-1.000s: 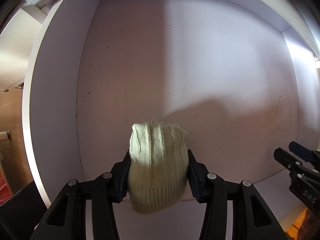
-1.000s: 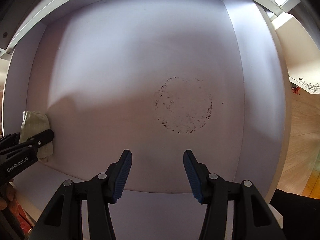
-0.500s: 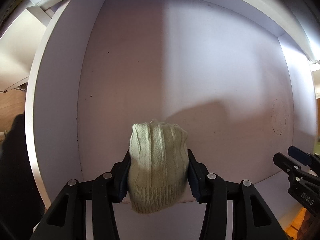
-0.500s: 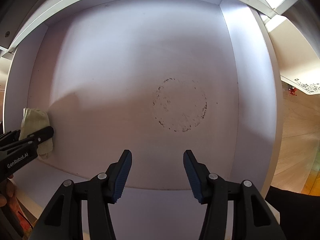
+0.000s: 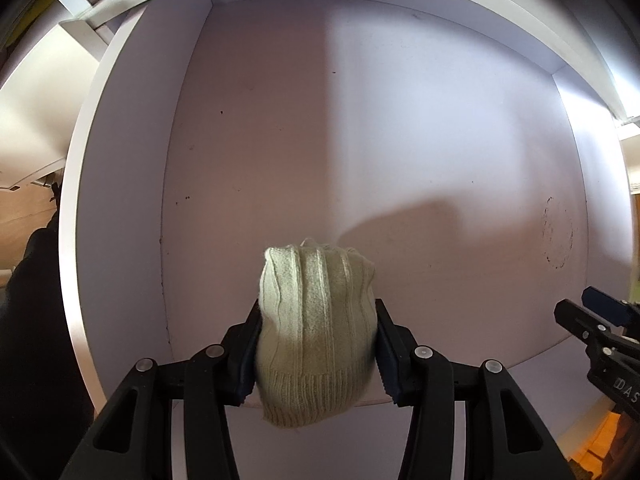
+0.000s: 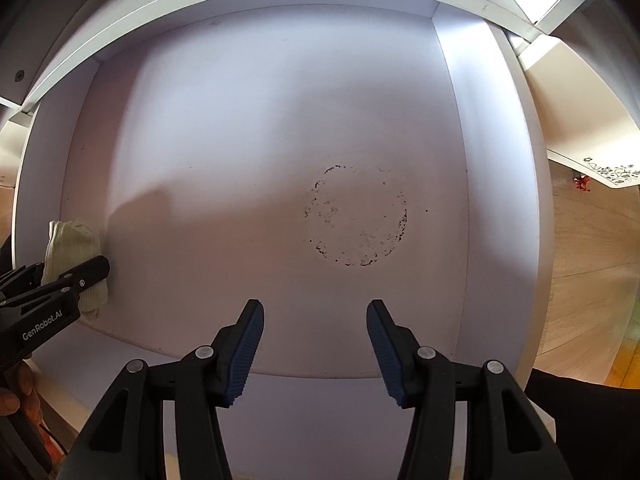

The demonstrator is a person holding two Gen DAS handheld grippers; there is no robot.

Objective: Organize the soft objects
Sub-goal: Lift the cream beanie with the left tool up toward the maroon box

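Observation:
A pale green ribbed knit piece, bunched like a small hat or sock, sits squeezed between the blue pads of my left gripper, which is shut on it. It hangs over the floor of a white box-like compartment, near its left wall. In the right wrist view the same knit piece shows at the far left, held by the left gripper. My right gripper stands open with nothing between its fingers, above the compartment floor. Its tip shows at the right edge of the left view.
A ring-shaped dark stain marks the compartment floor ahead of the right gripper. White walls bound the compartment on the left and right. Wooden flooring lies beyond the right wall. A hand shows at lower left.
The view has drifted slightly in both cameras, so more of the compartment's rim shows. The knit piece stays gripped and the right gripper stays open.

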